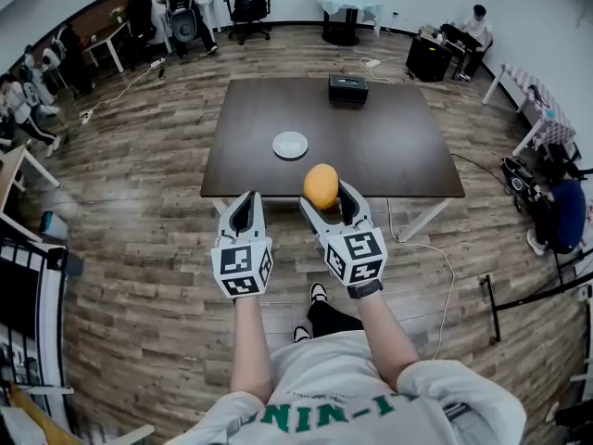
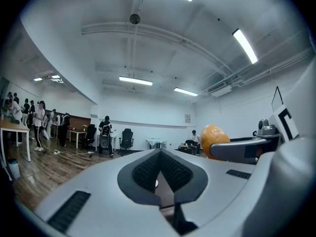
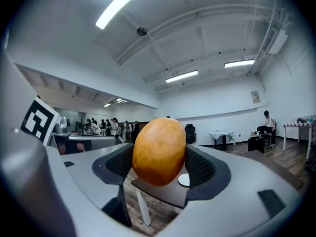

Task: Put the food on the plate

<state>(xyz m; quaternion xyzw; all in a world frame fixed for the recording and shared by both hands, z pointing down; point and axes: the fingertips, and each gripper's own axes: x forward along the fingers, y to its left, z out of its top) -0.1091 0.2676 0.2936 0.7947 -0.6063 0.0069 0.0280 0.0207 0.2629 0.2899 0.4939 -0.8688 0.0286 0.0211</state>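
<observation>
My right gripper (image 1: 322,190) is shut on an orange-yellow rounded food item, a mango (image 1: 321,185), held in the air at the near edge of the dark table (image 1: 389,151). In the right gripper view the mango (image 3: 159,151) fills the gap between both pads. A small white plate (image 1: 290,145) lies on the table ahead, slightly left of the mango; a sliver of the plate (image 3: 183,180) shows under the fruit. My left gripper (image 1: 245,202) hovers beside the right one, shut and empty, its jaws meeting at the tips (image 2: 159,166). The mango (image 2: 213,138) shows at its right.
A black box (image 1: 347,88) sits at the table's far edge. Wood floor surrounds the table, with a cable (image 1: 435,248) trailing at the right. People, chairs and desks line the room's edges, well away from the table.
</observation>
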